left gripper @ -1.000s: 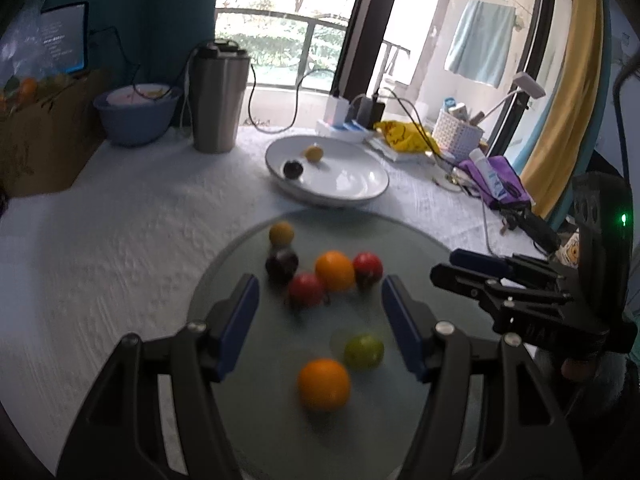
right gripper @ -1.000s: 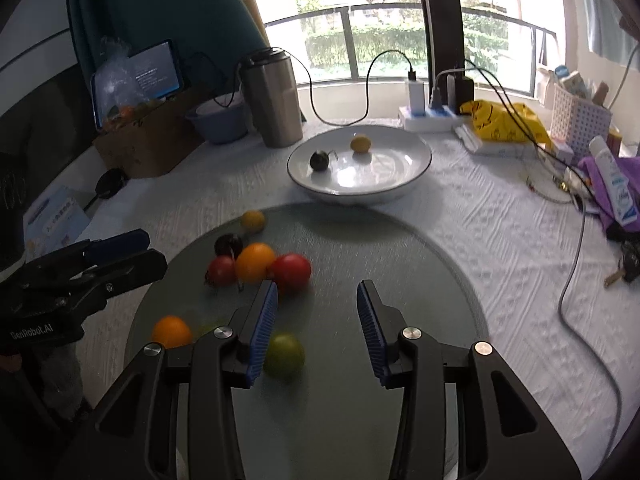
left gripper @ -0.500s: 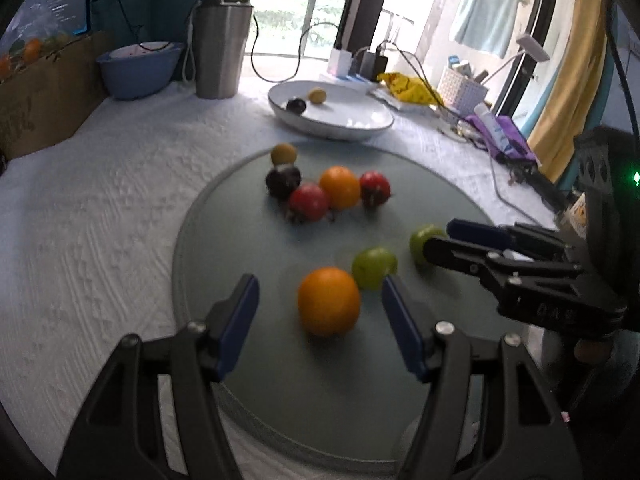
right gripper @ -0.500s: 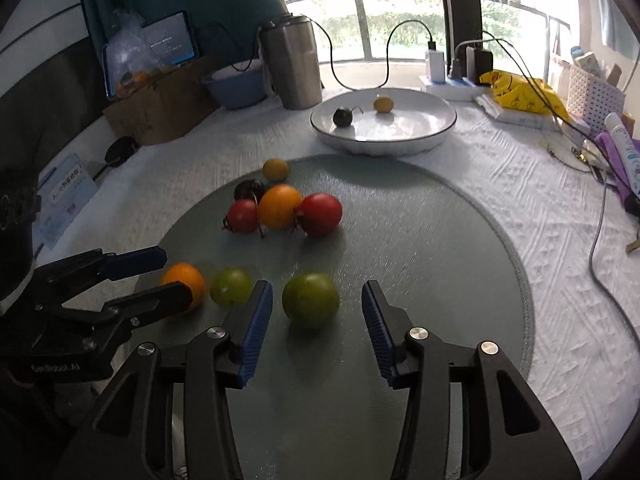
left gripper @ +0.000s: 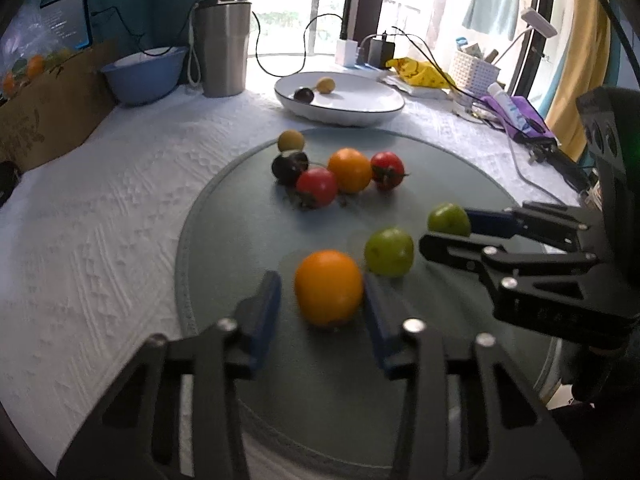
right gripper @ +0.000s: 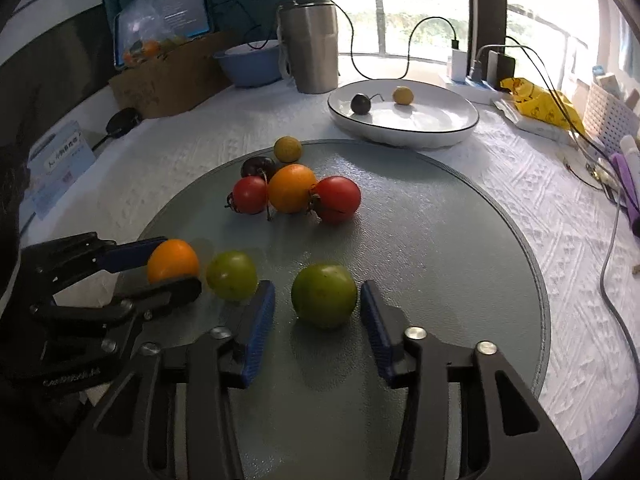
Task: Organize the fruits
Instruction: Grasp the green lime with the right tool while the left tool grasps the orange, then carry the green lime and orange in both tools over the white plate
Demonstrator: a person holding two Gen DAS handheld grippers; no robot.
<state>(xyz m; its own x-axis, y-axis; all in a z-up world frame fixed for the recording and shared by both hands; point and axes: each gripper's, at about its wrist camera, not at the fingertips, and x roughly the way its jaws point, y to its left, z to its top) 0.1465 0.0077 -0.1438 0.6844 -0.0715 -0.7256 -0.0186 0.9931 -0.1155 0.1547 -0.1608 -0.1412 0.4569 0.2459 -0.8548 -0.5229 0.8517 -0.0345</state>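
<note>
- Since half a second ago the left gripper [left gripper: 322, 316] has moved forward, so the orange tomato [left gripper: 329, 287] that lay ahead of its tips now sits between its blue pads; the jaws have narrowed, with the right pad just beside the skin and a small gap on the left.
- The right gripper [right gripper: 318, 320] has likewise advanced: the large green tomato [right gripper: 324, 294] is now between its fingers, which stand apart with a gap on each side.
- The orange tomato is nearly round, slightly taller than wide, with no clear long axis; which way its stem end faces cannot be told.
- It is smooth, glossy and evenly orange, resting on the round grey-green mat [left gripper: 248, 208] near the front edge.
- A smaller green tomato [left gripper: 389, 252] lies just beside it to the right.
- Farther back on the mat sits a cluster: two red tomatoes [left gripper: 317, 187], one orange, one dark purple and one yellowish.
- Beyond the mat, a white plate [left gripper: 360, 114] holds a dark fruit and a yellow one.
</note>
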